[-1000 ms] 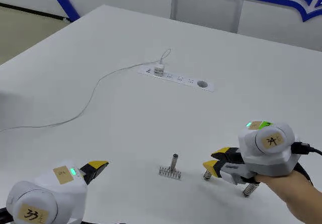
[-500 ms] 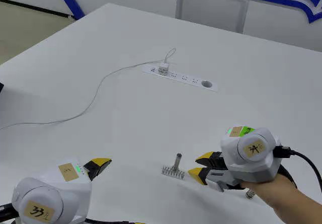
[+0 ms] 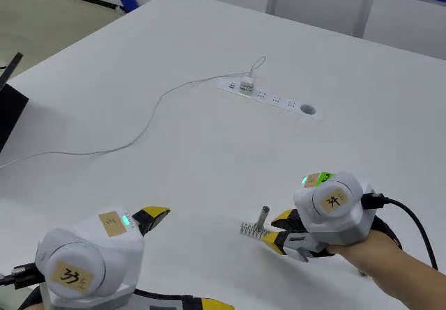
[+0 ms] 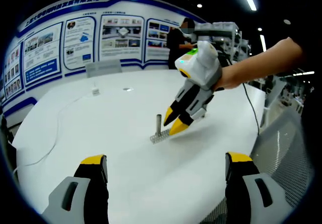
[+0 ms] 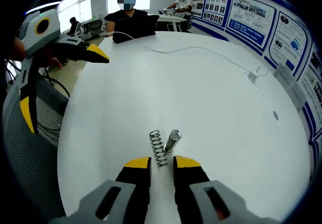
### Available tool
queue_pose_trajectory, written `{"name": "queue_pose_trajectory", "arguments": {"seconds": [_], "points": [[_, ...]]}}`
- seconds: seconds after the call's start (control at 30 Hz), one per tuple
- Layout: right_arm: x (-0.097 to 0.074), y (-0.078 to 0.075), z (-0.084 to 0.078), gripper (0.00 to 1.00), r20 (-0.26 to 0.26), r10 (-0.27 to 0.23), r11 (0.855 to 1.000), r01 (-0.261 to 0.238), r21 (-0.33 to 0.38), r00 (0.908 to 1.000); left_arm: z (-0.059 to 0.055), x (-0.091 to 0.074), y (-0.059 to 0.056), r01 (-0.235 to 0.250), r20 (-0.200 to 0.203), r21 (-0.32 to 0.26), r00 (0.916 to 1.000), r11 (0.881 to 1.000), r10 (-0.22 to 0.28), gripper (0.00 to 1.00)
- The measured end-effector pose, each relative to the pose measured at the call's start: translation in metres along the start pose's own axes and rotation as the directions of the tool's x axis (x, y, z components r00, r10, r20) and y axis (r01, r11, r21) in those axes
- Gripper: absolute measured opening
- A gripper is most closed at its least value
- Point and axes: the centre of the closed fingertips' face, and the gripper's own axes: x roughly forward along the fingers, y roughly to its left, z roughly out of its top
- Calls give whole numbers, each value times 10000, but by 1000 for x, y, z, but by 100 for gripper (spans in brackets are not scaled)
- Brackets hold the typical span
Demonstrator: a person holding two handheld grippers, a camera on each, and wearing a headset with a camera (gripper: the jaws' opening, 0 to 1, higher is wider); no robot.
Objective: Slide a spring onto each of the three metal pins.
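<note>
Right tool point(image 5: 162, 164) sat at bottom centre of the right gripper view, jaws narrow but not closed. The near end of the spring point(image 5: 157, 147) lay at the mouth of the gap; could not tell whether either tip touched it. The spring lay flat on the surface point(image 3: 209, 143), running up the frame. The pin point(image 5: 172, 141) stood upright just beside it on the right, bare of any spring. Left tool point(image 4: 166, 163) was wide and held nothing, low in its own view and well apart from the work. Risks, as judged from this layout:

- The spring is thin and round, so a pinch on its very end would likely squirt it forward or roll it aside. The cause would be closing before the tips reached further along the coils.
- The pin stood so near the right-hand tip that a closing or advancing jaw could knock it over, and it looked free-standing with a small base.
- A hard squeeze might crush or kink the coils, so the bore would no longer pass over the pin.
- A spring gripped lying flat must be turned upright before threading. A slack hold during that turn could drop it onto the surface, where it would roll.
</note>
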Motion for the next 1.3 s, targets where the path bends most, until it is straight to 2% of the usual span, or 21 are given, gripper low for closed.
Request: {"name": "queue_pose_trajectory", "arguments": {"seconds": [0.17, 0.3, 0.4, 0.47, 0.67, 0.9, 1.07, 1.3], "points": [[6, 1, -2, 18, -145, 272, 9996, -271, 78, 9995, 0, 0, 2, -69, 33, -190, 10000, 9998, 70, 99], [10, 1, -7, 18, -341, 360, 9993, -358, 51, 9988, 5, -2, 3, -139, 278, -102, 9995, 9999, 142, 96], [12, -1, -9, 17, -419, 285, 9996, -285, -8, 9987, 3, -1, 3, -106, 159, -146, 9998, 9998, 108, 97], [12, 0, -8, 16, -298, 400, 9991, -395, 184, 9988, 3, -1, 3, -94, 178, -186, 9998, 9998, 97, 97], [13, 2, -9, 13, -274, 620, 9980, -616, 144, 9977, 1, 1, 1, -31, 84, -232, 10000, 9997, 33, 98], [12, 2, -10, 12, -280, 409, 9989, -402, 235, 9988, 0, 1, 1, -12, 52, -218, 10000, 9998, 13, 97], [-2, 6, -3, 11, 251, 440, 9974, -454, 551, 9987, 1, 0, 1, -14, 57, -230, 10000, 9997, 16, 97], [-32, 7, 9, 11, 923, 302, 9986, -340, 406, 9953, 3, 0, 2, 186, 198, -611, 9997, 9980, -174, 96]]}}
